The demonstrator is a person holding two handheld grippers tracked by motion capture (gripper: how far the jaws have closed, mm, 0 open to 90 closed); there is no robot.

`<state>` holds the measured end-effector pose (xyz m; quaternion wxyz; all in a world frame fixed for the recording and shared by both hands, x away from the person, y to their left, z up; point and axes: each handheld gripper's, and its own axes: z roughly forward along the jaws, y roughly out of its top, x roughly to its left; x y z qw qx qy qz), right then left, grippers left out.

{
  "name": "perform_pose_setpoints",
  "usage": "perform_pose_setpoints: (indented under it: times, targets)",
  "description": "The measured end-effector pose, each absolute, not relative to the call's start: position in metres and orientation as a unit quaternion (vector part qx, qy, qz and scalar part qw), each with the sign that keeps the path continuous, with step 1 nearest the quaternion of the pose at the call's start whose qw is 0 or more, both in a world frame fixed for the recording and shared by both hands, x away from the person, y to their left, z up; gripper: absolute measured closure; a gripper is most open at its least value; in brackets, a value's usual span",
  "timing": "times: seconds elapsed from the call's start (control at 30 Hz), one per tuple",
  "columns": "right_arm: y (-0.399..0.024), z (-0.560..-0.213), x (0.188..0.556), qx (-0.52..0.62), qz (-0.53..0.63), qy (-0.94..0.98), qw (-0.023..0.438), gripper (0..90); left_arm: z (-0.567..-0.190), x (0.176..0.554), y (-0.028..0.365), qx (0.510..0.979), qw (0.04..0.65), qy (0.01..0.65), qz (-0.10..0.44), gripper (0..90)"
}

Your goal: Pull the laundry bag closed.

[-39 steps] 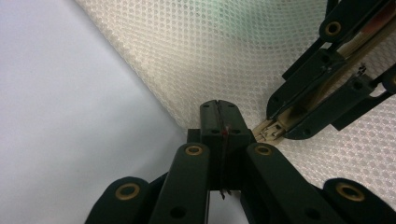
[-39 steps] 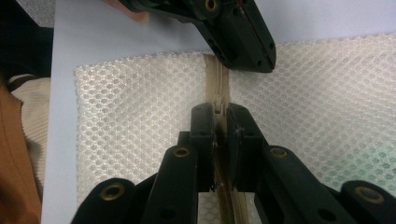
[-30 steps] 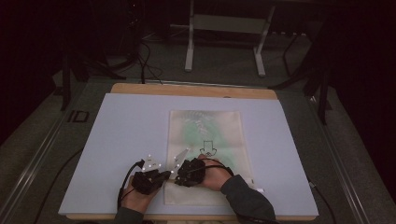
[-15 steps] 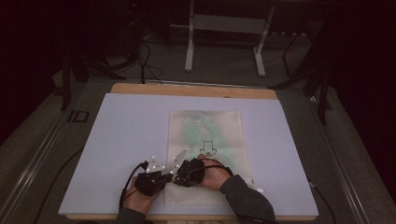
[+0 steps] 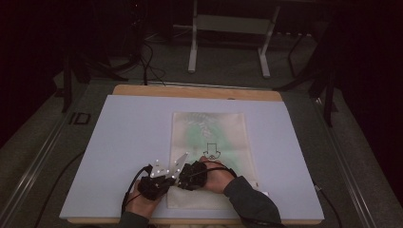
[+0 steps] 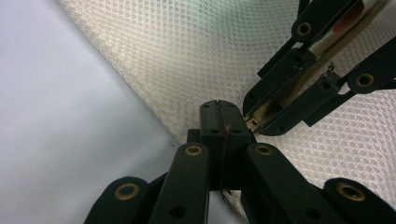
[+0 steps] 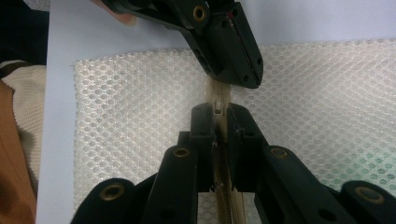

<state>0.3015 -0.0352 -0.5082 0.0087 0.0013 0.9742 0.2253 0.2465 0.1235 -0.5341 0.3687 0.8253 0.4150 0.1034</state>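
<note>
Both grippers meet tip to tip over the mesh bag point(image 5: 209, 137) near its close edge. Right gripper point(image 7: 219, 112) is clamped on the bag's zip strip point(image 7: 227, 196); left gripper point(image 6: 219, 122) is closed tight beside it.

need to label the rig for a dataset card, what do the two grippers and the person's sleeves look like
Both grippers are black, with flat linked bars pinned by brass-ringed pivots leading to blocky black jaws. The left gripper carries a grey three-cornered plate dotted with small white markers, and a black cable loops behind it. The right gripper trails a black cable too. The right forearm wears a dark grey sleeve.
</note>
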Motion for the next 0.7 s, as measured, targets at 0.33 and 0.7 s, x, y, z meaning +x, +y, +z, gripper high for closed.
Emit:
perform_pose_setpoints:
  times: [0.33,0.7]
  targets:
    - [-0.0358,-0.5056,0.2997,-0.006,0.211,0.977,0.015,82.3,-0.5341,0.2466,0.1237,0.825,0.369,0.415,0.102,89.4]
    - [-0.0340,-0.5040,0.2980,-0.012,0.198,0.980,0.019,82.4,-0.5339,0.2461,0.1231,0.827,0.366,0.413,0.106,89.4]
